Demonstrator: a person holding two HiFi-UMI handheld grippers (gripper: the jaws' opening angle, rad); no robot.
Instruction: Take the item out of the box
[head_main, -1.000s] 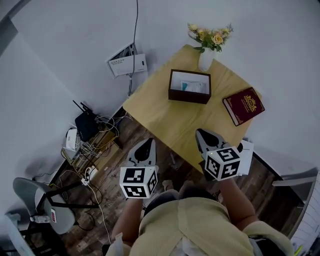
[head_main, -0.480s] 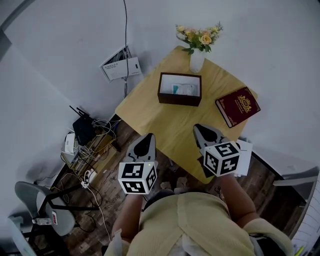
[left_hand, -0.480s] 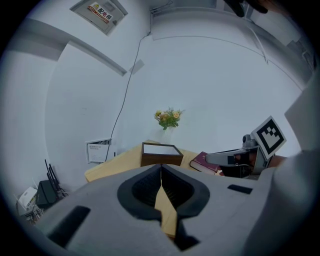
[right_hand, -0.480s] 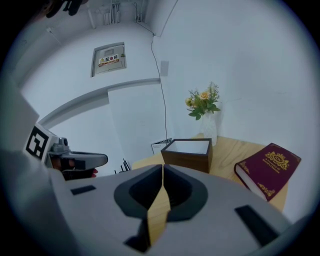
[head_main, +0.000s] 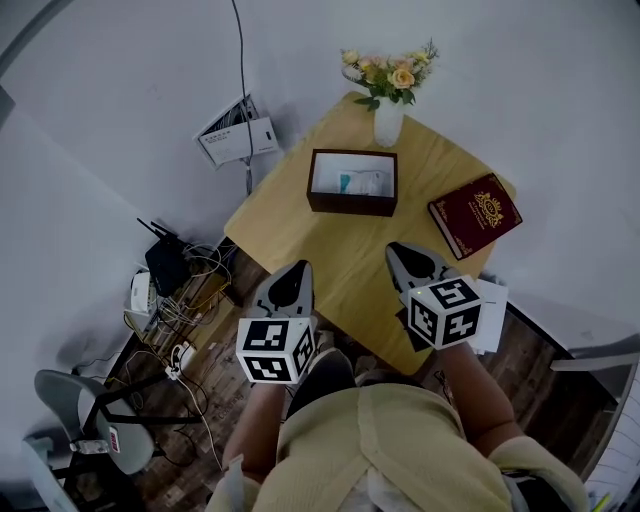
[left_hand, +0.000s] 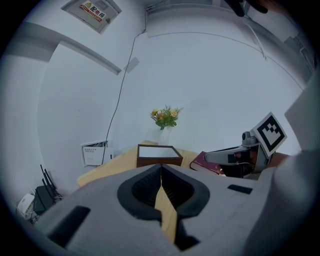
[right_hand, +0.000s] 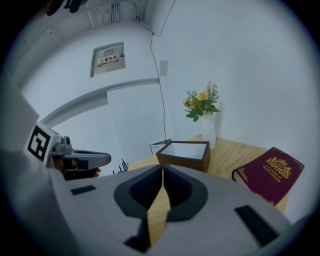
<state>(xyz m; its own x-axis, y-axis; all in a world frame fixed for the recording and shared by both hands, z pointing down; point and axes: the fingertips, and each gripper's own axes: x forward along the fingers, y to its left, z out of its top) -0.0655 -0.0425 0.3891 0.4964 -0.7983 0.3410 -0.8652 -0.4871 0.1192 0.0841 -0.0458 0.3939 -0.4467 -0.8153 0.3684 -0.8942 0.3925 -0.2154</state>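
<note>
Reaching into the dark brown open box (head_main: 350, 205) at upper centre goes best once the right tool (head_main: 403, 256), closed and empty like the left tool (head_main: 296, 272), opens above the pale flat packet (head_main: 362, 183).

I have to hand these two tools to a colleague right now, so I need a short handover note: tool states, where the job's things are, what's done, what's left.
Left tool: shut, empty, at the near edge of the table.
Right tool: shut, empty, over the table's near part, short of the box.
The box stands open on the far half, in front of the flower vase; a pale packet lies inside.
Done: nothing; the packet is not out yet.
Left: open a tool, reach in, grip the packet, lift it out.
</note>
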